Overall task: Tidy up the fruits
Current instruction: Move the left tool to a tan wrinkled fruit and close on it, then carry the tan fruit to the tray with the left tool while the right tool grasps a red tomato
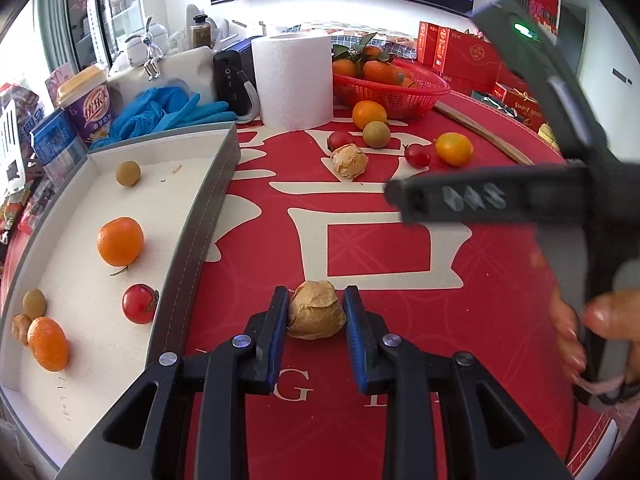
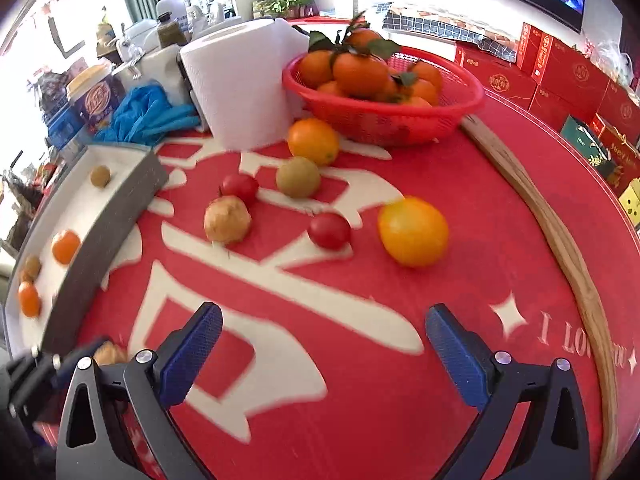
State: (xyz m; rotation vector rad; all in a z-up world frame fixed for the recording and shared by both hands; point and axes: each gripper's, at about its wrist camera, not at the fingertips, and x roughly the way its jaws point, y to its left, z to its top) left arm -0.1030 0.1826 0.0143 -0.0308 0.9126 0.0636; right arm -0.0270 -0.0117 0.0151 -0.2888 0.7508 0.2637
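Right now your left gripper (image 1: 316, 312) brackets the husked fruit (image 1: 316, 312) low in the centre of the left wrist view: one blue pad sits just at its left flank, the other just at its right. Whether the pads truly pinch it or only touch, you cannot be sure from here; they look narrowed to its width, with the fruit resting on the red tablecloth (image 1: 400, 352).

What your next move turns on is direction. The white tray (image 1: 208, 200) runs up the left side of that frame, its grey wall just beside your left finger, so the fruit has to travel leftward and over that wall. Inside lie an orange (image 1: 120, 241), a cherry tomato (image 1: 139, 303) and several smaller fruits, with bare floor between them toward the upper part of the tray.

Your right gripper (image 2: 324, 356) is spread wide over bare cloth at the bottom of the right wrist view, holding nothing. The loose fruits lie ahead of it in mid-frame: a yellow citrus (image 2: 413, 231) nearest on the right, a second cherry tomato (image 2: 329, 231) and another husked fruit (image 2: 227, 219) to its left. The tray is well off at the left edge there, so the left hand is much the nearer one for this delivery.
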